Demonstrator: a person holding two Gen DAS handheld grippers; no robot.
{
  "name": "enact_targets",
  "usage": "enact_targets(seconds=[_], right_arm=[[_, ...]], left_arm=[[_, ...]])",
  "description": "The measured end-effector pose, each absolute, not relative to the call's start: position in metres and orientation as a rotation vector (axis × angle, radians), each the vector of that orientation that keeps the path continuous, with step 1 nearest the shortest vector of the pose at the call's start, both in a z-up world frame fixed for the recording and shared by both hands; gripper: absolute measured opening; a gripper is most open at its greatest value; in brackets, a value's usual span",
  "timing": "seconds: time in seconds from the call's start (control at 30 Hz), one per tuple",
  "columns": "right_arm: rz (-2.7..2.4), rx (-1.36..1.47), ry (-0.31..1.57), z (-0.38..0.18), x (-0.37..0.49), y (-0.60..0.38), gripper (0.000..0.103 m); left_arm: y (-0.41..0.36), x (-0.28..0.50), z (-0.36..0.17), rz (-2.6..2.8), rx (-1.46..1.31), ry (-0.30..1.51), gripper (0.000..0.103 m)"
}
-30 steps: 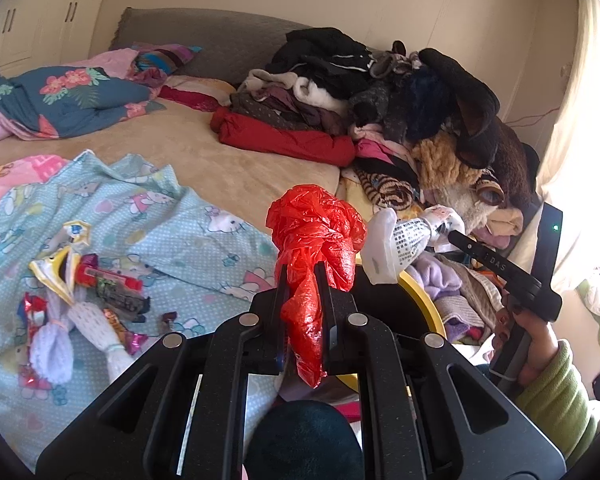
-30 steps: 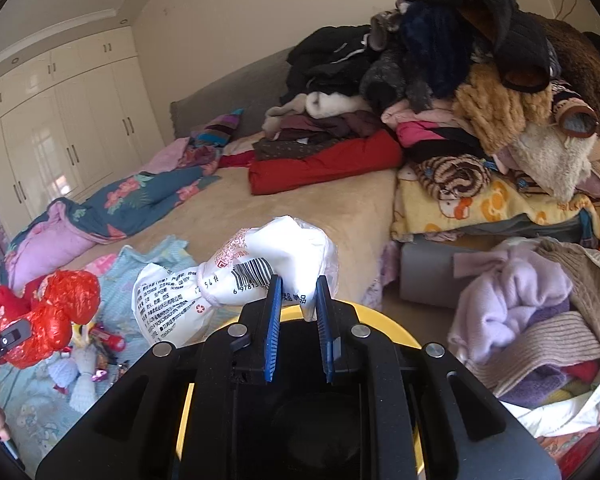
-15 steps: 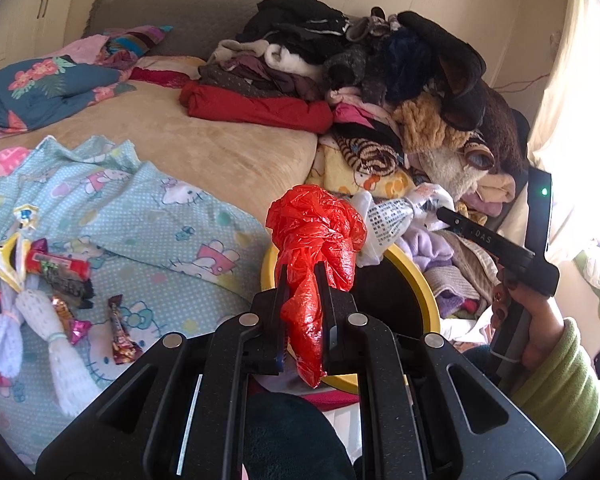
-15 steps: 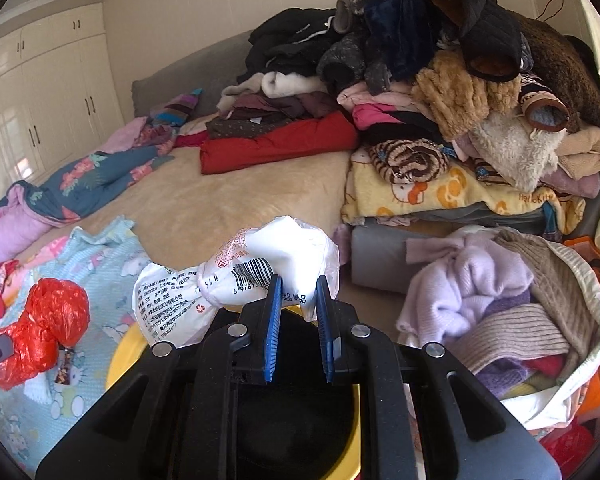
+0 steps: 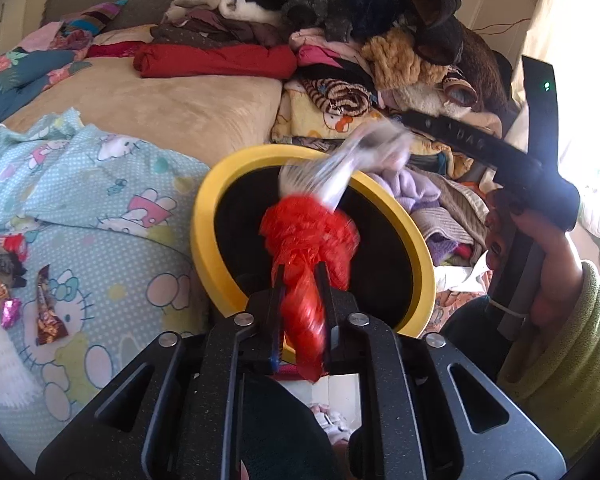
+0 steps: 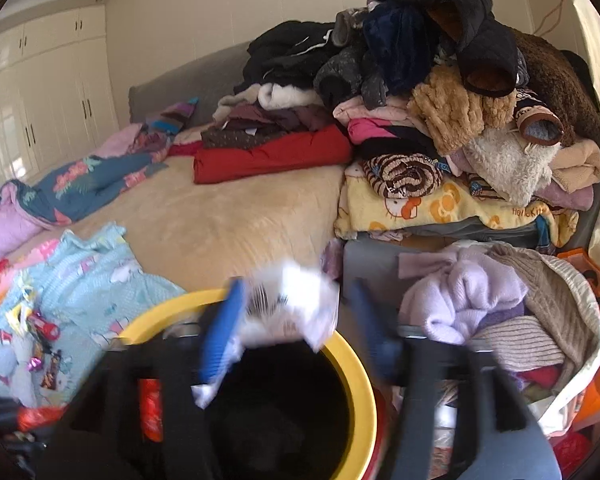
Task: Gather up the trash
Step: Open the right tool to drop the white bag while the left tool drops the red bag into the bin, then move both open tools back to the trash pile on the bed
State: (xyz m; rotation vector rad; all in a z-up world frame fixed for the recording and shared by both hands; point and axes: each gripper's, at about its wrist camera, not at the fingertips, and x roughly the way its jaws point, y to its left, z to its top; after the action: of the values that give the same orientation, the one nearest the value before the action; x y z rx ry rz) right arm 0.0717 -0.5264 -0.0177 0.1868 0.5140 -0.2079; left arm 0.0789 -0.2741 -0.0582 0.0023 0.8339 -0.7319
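Note:
My left gripper [image 5: 300, 276] hangs over the black mouth of the yellow bin [image 5: 204, 216]. Its jaws are opening, and a crumpled red plastic bag [image 5: 308, 232] sits loose and blurred between them. My right gripper [image 6: 294, 320] is above the far side of the same bin [image 6: 356, 380]. Its jaws are opening too and stand wide apart. A white printed wrapper [image 6: 300, 300] is a blur between them, touching neither pad. In the left wrist view that wrapper [image 5: 340, 168] streaks down from the right gripper [image 5: 408, 120] toward the bin.
Several candy wrappers [image 5: 48, 320] lie on the pale blue cartoon sheet [image 5: 120, 184] left of the bin. A tall pile of clothes [image 6: 440, 80] covers the bed's far right. A basket of knitwear [image 6: 500, 308] stands right of the bin. A hand [image 5: 540, 248] in a green sleeve holds the right gripper.
My left gripper moved right and down until it was over the bin, and its jaws eased off the red bag. My right gripper's jaws sprang apart and let go of the white wrapper.

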Motion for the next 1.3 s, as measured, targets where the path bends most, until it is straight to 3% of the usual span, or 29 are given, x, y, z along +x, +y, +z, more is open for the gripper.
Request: enact_targets(seconds=[0.03,0.07,0.1,0.4,1.3], right_arm=[[-0.2,0.198,0.503,-0.017,0.071,-0.527,0.071],[-0.191,0.202,0.501,-0.016,0.071,-0.526,0.071],[-0.184,0.203,0.497,-0.015,0.072,-0.524,0.071],[-0.027,0.24,0.445,-0.008,0.075,-0.496,0.077],[0.146,0.209,0.481,-0.012,0.079,-0.399,0.081]], left_arm=[[-0.273,0.079,-0.06,-0.726,-0.005,0.828,0.044],[-0.27,0.079,-0.06,-0.708,-0.014,0.808,0.081],[-0.268,0.078,-0.06,-0.695,-0.023,0.791,0.091],[-0.234,0.077,-0.045,-0.586,-0.077,0.687,0.092],[-0.123,0.097,-0.017,-0.314,-0.183,0.561,0.092]])
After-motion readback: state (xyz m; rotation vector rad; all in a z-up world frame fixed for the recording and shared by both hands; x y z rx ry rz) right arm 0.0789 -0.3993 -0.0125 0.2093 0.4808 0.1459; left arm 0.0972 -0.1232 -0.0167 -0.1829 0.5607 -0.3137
